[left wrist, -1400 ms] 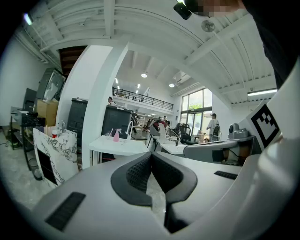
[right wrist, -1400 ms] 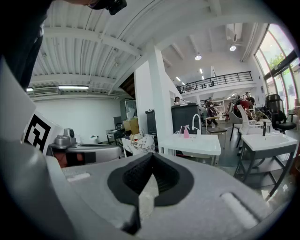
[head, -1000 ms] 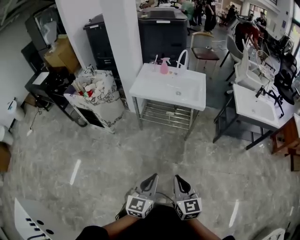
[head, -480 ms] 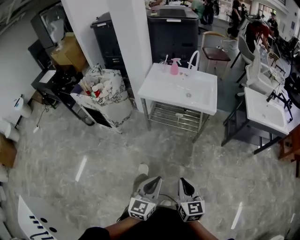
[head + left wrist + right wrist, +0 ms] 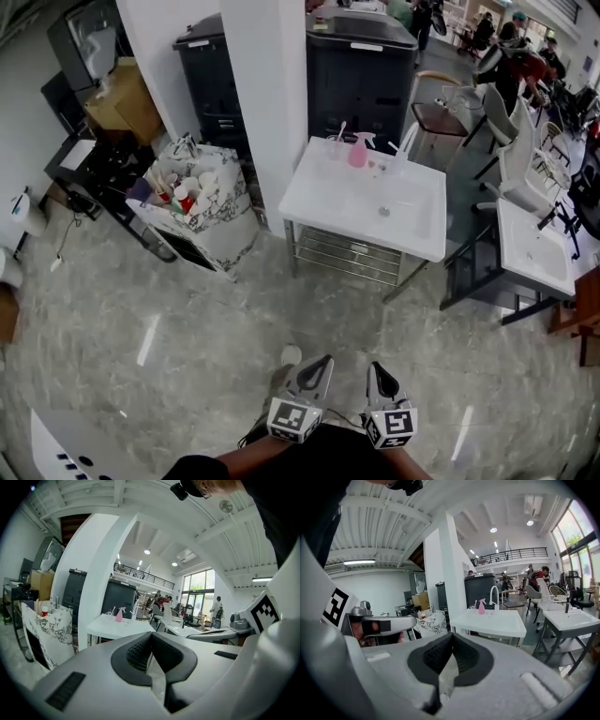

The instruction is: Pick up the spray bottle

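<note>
The pink spray bottle (image 5: 358, 150) stands upright at the back edge of a white sink table (image 5: 328, 202), beside a cup with a toothbrush and the tap. It also appears small and distant as the pink bottle (image 5: 119, 615) in the left gripper view and the pink bottle (image 5: 482, 607) in the right gripper view. My left gripper (image 5: 322, 361) and right gripper (image 5: 377, 368) are side by side low in the head view, over the marble floor and well short of the table. Both point toward the table. The left gripper (image 5: 151, 637) and right gripper (image 5: 452, 637) are shut and hold nothing.
A white pillar (image 5: 272, 94) and a marbled bin of cups (image 5: 202, 202) stand left of the table. A black cabinet (image 5: 361, 75) is behind it. A second sink table (image 5: 534, 248), chairs and several people are on the right. Grey marble floor lies between me and the table.
Both grippers and the head have moved forward over the floor toward the sink table, which now looks larger and nearer. Both grippers stay shut.
</note>
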{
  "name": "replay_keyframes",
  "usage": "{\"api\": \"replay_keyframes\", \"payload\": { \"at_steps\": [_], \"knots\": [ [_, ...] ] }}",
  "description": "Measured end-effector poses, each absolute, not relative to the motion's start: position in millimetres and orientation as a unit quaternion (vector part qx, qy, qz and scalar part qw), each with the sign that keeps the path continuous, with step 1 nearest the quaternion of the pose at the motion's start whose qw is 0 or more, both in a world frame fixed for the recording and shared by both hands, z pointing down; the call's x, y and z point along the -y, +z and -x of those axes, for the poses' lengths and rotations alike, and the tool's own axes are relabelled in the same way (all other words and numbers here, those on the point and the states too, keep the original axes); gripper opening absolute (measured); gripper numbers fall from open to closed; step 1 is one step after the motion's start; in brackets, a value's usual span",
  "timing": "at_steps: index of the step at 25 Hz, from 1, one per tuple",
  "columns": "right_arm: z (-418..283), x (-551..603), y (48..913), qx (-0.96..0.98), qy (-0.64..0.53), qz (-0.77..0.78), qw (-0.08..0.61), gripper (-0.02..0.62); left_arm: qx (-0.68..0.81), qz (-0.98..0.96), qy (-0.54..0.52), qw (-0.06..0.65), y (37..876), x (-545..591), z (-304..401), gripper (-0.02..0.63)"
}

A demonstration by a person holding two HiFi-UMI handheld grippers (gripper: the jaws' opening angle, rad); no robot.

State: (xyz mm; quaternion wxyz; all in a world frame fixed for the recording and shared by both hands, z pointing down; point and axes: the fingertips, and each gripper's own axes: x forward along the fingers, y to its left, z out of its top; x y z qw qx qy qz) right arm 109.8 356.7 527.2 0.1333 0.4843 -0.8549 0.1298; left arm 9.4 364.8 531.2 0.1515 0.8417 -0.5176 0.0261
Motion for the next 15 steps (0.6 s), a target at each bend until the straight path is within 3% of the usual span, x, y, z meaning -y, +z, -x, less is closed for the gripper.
{"api": "replay_keyframes", "payload": {
  "at_steps": [6, 15],
  "knots": [
    [-53.7, -273.9, 522.7, 0.845, 0.133, -0.499, 0.138, 0.0, 0.529, -0.835, 0.0, 0.152, 487.8, -280.3, 57.4, 0.017],
    [26.0, -194.0, 508.6, 0.846, 0.105, -0.5, 0.151, 0.0, 0.538, -0.83, -0.01, 0.147, 487.5, -204.1, 151.3, 0.017]
  ]
}}
